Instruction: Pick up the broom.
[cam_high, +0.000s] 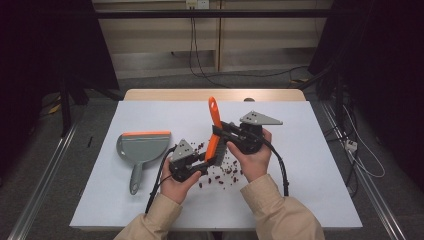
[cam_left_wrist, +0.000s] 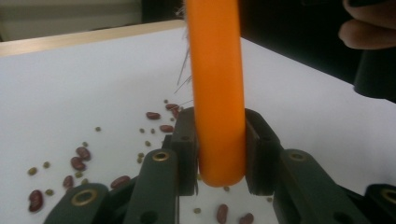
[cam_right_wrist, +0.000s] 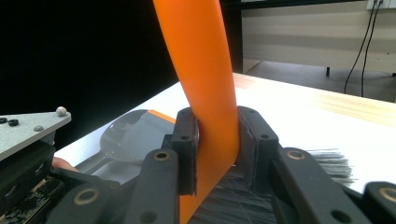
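Orange brush (cam_high: 215, 131) is the thing everything hangs on right now, so I'll place the rest off it. It stands tilted over the scattered beans (cam_high: 226, 172), handle tip up and away from the person, bristles down at the near end. Both tools have it at once: the right gripper (cam_high: 223, 132) is clamped tight on the handle just above the bristles (cam_right_wrist: 327, 163), and the left gripper (cam_high: 204, 166) is pinched shut on the brush's lower end, coming in from the near left. In the left gripper view the rounded orange end (cam_left_wrist: 219, 93) sits squarely between the pads. The grey dustpan (cam_high: 141, 148) lies well off to the brush's left, mouth facing away from the person. My guess: one hand has to let go, and the left one is nearer the pan.
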